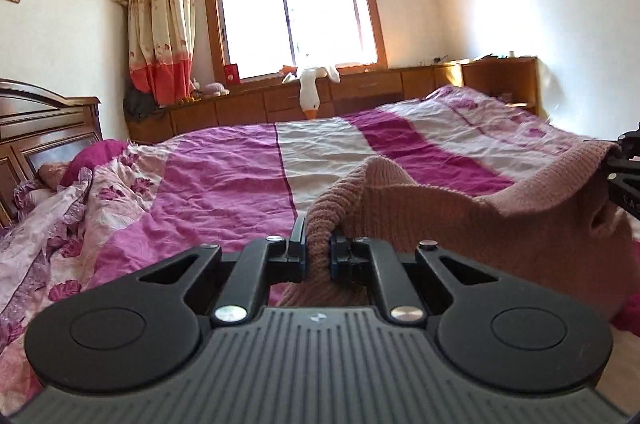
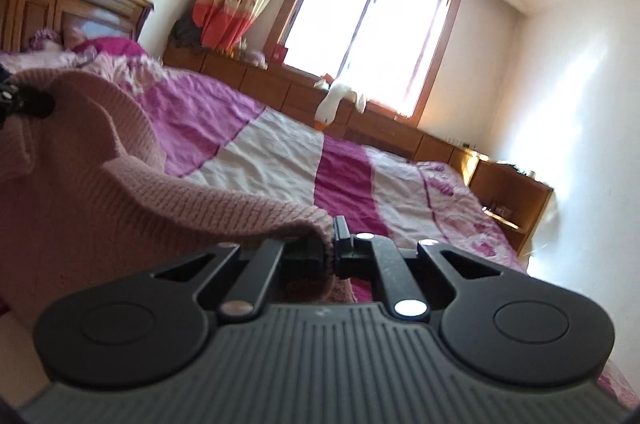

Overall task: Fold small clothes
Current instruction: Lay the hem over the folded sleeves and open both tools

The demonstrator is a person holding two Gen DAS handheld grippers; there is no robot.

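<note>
A pink knitted sweater (image 1: 460, 220) hangs in the air above the bed, stretched between my two grippers. My left gripper (image 1: 319, 249) is shut on a ribbed edge of it, which bunches up between the pads. In the left wrist view the right gripper (image 1: 622, 176) shows at the right edge, gripping the sweater's other end. In the right wrist view the same sweater (image 2: 80, 192) fills the left side, and my right gripper (image 2: 330, 250) is shut on its ribbed edge. The left gripper (image 2: 24, 100) appears at the far left there, holding the cloth.
The bed's pink, magenta and white striped cover (image 1: 320, 152) spreads out below. A rumpled floral quilt (image 1: 72, 220) and the wooden headboard (image 1: 44, 128) lie to the left. Low wooden cabinets (image 1: 360, 88) with a white goose toy (image 1: 310, 92) stand under the window.
</note>
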